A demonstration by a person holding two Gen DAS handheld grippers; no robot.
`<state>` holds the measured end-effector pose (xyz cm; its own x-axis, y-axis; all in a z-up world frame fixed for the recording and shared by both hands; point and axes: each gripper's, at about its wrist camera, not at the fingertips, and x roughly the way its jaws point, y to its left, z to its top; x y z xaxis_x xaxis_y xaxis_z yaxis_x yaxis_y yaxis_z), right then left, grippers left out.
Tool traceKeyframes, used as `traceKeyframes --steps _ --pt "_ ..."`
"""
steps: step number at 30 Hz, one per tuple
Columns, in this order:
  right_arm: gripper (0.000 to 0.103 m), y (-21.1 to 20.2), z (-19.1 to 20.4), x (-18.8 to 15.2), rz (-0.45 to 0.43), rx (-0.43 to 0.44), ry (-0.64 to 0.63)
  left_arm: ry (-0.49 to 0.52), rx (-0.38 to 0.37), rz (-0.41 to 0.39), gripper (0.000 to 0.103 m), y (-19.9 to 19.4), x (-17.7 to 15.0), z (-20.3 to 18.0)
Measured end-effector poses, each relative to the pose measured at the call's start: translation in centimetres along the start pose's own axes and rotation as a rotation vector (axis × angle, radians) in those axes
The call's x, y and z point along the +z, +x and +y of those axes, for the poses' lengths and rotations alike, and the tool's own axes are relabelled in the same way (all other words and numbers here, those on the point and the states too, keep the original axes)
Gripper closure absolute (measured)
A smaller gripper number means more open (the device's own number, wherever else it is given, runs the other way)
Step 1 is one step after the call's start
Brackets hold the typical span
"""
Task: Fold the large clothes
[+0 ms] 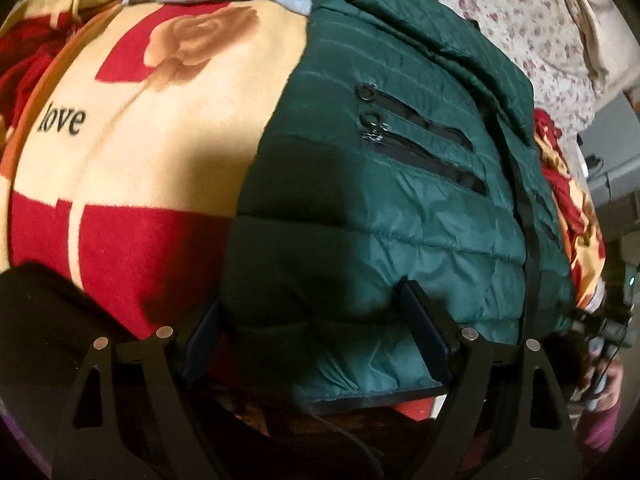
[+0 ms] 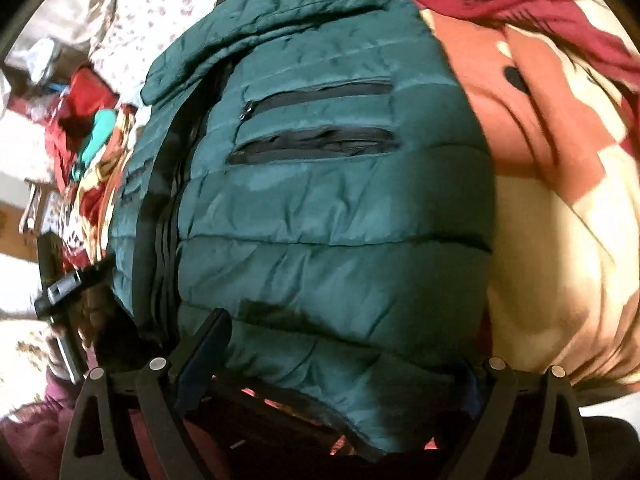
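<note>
Both your jaws sit spread around the green jacket point(image 1: 360, 208) hem (nothing pinched yet); bite deep, lift both corners evenly.

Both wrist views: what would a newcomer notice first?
A dark green puffer jacket with black zip pockets fills the middle of each view, lying on a cream and red blanket printed with "love". Both the left gripper and right gripper stand open around its near hem.
</note>
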<state>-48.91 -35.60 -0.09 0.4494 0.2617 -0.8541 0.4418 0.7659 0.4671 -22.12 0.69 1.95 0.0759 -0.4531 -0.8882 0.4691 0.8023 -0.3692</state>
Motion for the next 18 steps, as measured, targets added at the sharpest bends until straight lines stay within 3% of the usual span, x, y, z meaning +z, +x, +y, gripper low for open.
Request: traceKeyframes --steps 8,9,10,12,15,18 --pt "0.011 -0.2 -0.6 0.1 -0.035 0.043 0.028 0.023 -0.002 0.003 0.019 -0.1 -0.4 -0.6" --pt "0.022 -0.4 -0.5 0.1 -0.048 0.045 0.025 0.026 -0.002 0.000 0.023 -0.1 -0.5 -0.7" --pt "0.036 -0.7 -0.1 0.1 -0.061 0.036 0.006 0.032 0.002 -0.003 0.035 -0.3 -0.6 -0.9" --pt "0.045 -1.6 0.8 0.0 -0.083 0.020 -0.063 0.049 0.033 -0.016 0.054 -0.6 -0.4 -1.4" --pt "0.048 -2.5 1.7 0.3 -0.112 0.032 -0.119 0.099 0.070 -0.040 0.074 -1.3 -0.3 -2.3" --pt "0.048 -2.4 1.6 0.9 -0.104 0.047 -0.141 0.156 0.103 -0.046 0.076 -1.5 -0.3 -3.1"
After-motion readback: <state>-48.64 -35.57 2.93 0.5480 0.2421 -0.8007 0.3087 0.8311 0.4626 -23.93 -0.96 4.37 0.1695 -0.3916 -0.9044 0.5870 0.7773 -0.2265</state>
